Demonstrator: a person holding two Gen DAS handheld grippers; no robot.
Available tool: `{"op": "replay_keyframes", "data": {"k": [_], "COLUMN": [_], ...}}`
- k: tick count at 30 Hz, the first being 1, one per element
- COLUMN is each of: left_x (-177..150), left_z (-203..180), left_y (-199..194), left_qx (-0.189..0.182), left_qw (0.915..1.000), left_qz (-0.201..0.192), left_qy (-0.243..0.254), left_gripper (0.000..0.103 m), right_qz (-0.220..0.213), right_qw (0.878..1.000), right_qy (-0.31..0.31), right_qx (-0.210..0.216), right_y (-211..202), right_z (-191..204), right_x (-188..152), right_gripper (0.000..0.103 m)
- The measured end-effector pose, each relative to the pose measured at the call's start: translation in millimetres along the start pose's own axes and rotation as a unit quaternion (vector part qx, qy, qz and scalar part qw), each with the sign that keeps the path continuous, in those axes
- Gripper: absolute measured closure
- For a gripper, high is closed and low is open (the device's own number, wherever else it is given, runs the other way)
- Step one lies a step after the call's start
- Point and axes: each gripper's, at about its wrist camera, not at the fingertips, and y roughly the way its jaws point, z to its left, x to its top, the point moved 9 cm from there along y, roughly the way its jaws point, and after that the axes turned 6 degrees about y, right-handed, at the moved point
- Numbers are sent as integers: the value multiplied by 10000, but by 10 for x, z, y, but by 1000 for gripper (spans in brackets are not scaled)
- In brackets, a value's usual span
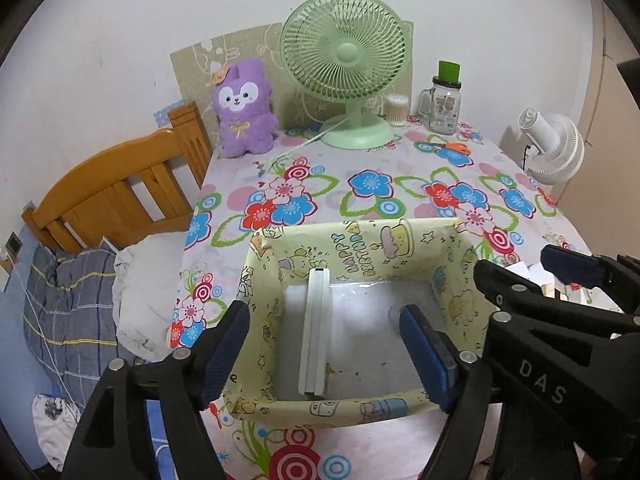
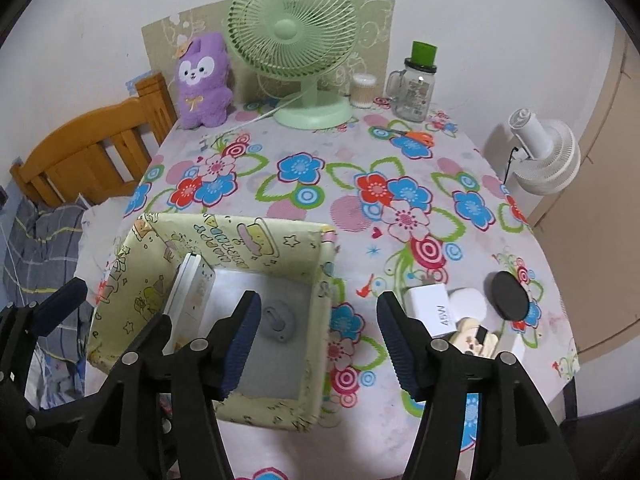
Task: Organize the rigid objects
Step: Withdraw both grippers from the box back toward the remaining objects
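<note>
A yellow paper-covered box (image 1: 452,256) (image 2: 152,256) sits on the floral table near its front edge. Inside it a flat white slab (image 1: 316,332) (image 2: 192,284) stands on edge against the left wall, and a small grey round piece (image 2: 276,318) lies on the floor. My left gripper (image 1: 324,356) is open and empty over the box. My right gripper (image 2: 316,344) is open and empty over the box's right wall. To its right lie a white 45W charger (image 2: 432,308), a white round piece (image 2: 468,304), a black disc (image 2: 510,290) and a cream figure-shaped item (image 2: 476,340).
At the table's back stand a green fan (image 2: 296,40), a purple plush (image 2: 202,80), a cotton-swab jar (image 2: 362,90), a glass mug jar (image 2: 414,84) and orange scissors (image 2: 416,136). A wooden bed frame (image 2: 84,152) is left; a white fan (image 2: 544,152) is right.
</note>
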Motion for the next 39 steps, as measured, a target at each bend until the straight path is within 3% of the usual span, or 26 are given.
{"op": "replay_keyframes", "data": {"k": [22, 39], "left_x": [186, 279], "left_z": [-516, -986], "left_y": [-417, -564], "left_qx": [-136, -259], "left_qw": [9986, 9968], "left_qz": [-504, -755], "left_qy": [45, 12], "left_gripper": [7, 5], "right_qz": [-633, -1094], "right_qw": [9974, 9933], "right_qy": [303, 348], "right_qx": [-143, -96], "right_y": [-515, -761], "right_z": [-755, -1276], "right_x": [41, 54], "right_gripper": [18, 10]}}
